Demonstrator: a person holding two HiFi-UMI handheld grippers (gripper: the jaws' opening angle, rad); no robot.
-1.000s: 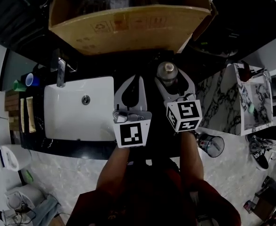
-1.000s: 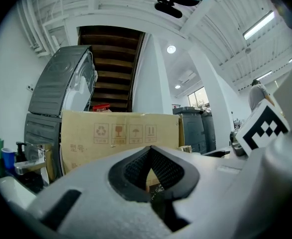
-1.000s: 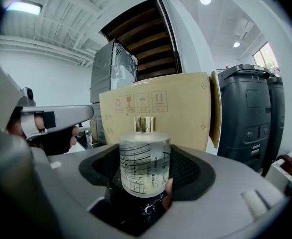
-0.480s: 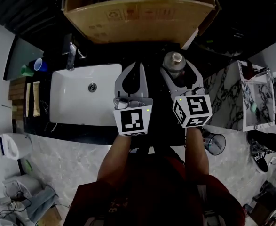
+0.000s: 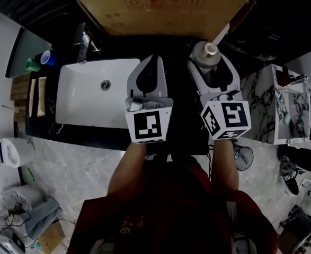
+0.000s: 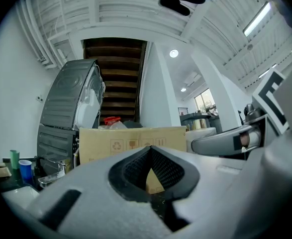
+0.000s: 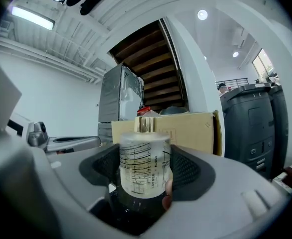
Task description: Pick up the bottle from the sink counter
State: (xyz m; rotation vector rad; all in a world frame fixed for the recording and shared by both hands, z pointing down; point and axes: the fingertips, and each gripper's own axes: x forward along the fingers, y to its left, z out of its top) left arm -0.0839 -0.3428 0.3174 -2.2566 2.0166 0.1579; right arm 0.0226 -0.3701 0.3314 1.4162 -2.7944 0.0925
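Clamping the bottle [image 7: 145, 158] by its sides, the right gripper [image 7: 146, 176] holds it upright to the right of the sink [image 5: 81, 107], metal cap topmost, long axis vertical (its dark base is hidden behind the gripper body). The left gripper [image 6: 148, 156] alongside is pinched together, empty. A cardboard box [image 7: 200, 128] stands beyond.
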